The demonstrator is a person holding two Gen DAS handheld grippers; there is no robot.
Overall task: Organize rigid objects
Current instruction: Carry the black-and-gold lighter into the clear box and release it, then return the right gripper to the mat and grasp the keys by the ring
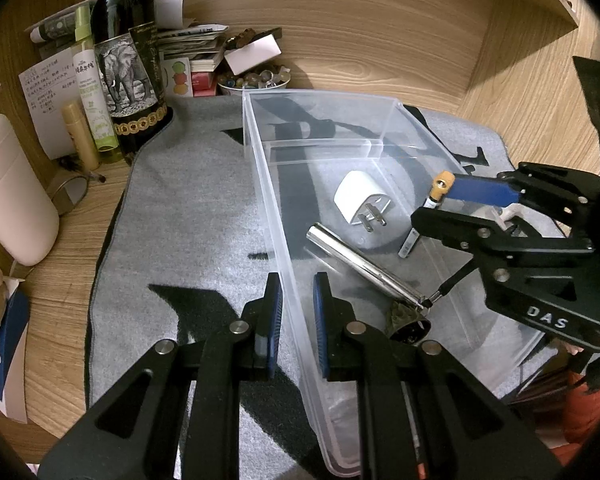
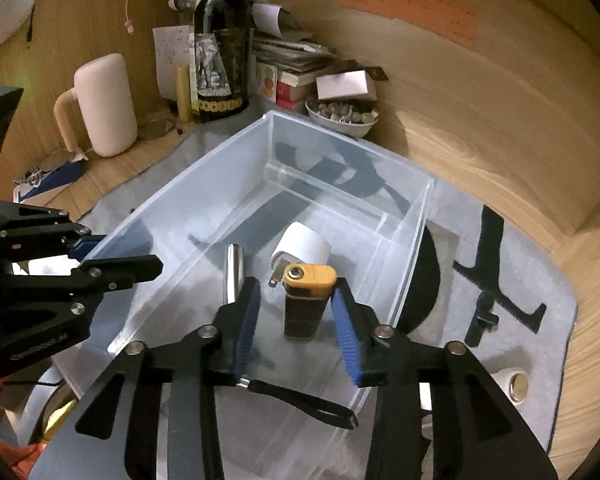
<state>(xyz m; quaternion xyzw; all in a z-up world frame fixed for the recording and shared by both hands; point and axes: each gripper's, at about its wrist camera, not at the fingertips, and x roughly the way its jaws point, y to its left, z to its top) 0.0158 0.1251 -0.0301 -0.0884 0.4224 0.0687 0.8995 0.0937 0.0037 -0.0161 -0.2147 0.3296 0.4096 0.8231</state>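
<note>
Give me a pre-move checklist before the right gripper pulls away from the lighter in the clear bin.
1. Right gripper jaws open: ok.
2. Lighter free of the pads: cannot tell; it stands between them, one pad looks close.
3. Lighter inside clear bin: ok.
4. Left gripper astride the bin wall to steady it: ok; grip cannot tell.
5. White charger and metal tube already in bin: ok.
</note>
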